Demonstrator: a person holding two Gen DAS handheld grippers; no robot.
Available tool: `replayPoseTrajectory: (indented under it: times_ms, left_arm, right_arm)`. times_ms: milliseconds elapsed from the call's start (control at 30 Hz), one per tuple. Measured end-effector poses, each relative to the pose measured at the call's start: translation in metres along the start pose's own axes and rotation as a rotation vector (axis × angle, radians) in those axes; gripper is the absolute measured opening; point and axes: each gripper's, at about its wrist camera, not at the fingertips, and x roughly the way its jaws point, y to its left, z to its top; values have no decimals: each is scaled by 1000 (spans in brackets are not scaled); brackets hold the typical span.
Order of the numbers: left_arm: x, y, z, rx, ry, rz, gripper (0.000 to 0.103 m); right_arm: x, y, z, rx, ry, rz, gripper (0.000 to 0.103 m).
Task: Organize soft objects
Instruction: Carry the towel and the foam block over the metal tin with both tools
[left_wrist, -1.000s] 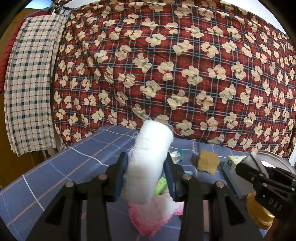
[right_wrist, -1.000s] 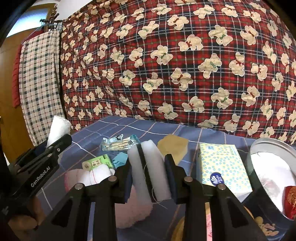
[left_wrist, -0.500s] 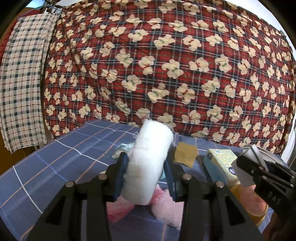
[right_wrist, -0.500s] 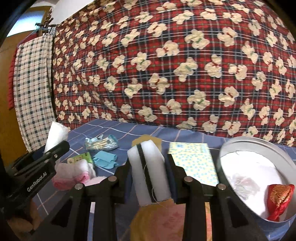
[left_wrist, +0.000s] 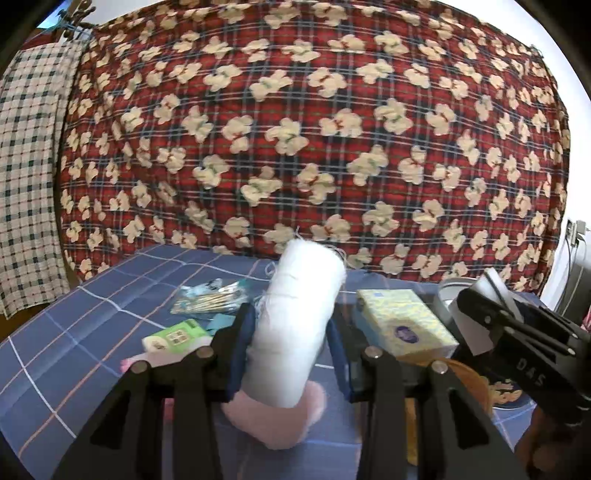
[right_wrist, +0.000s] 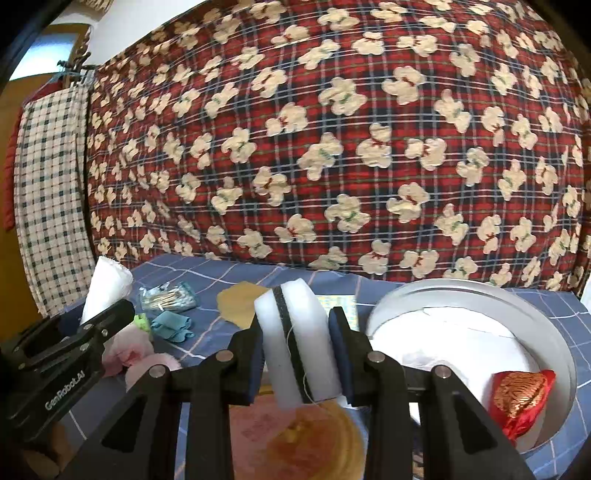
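My left gripper (left_wrist: 291, 332) is shut on a white gauze roll (left_wrist: 299, 317), held upright above the blue checked tablecloth (left_wrist: 92, 332). My right gripper (right_wrist: 297, 339) is shut on a white sponge with a black middle layer (right_wrist: 295, 339), held just left of the round white tin (right_wrist: 480, 295). The tin holds white paper and a red and gold pouch (right_wrist: 521, 395). A pink fluffy thing (left_wrist: 280, 417) lies under the left gripper and shows in the right wrist view (right_wrist: 136, 350). The right gripper shows at the right of the left wrist view (left_wrist: 517, 332).
A yellow tissue pack (left_wrist: 402, 325), a bag of cotton swabs (left_wrist: 210, 299), a green packet (left_wrist: 173, 336), a teal cloth (right_wrist: 171, 323) and a tan sponge (right_wrist: 240, 302) lie on the table. An orange round thing (right_wrist: 314, 443) sits below the right gripper. A red floral quilt (left_wrist: 295, 129) hangs behind.
Both grippers have swung to the right with their loads. The tin and its red pouch have come into the right wrist view, and the tissue pack into the left wrist view.
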Motion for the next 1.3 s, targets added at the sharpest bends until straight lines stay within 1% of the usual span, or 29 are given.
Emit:
replayPoseTrajectory:
  times_ms: [233,467,800,967,1133,1300]
  left_arm:
    - [-1,-33,0,27,2,-55,39]
    - [-3,-68,1,69,-14,-108,39]
    - [3,-122,6,101,-18,-212,39]
    - [5,-146,7,118,-25,-250,39]
    - [14,-168,7,127,-3,-297,39]
    - [25,-191,7,139,26,-335,39]
  right_arm:
    - [-8,-27,0,15,-18,-46,35]
    - [-18,-56,0,15,-49,-112,35]
    - [-23,-99,0,52,-48,-185,35]
    - [-27,-122,1,70,-48,-227,35]
    - [-31,-148,1,91,-46,-274,35]
    - [-30,-173,-1,98,-24,-328,35]
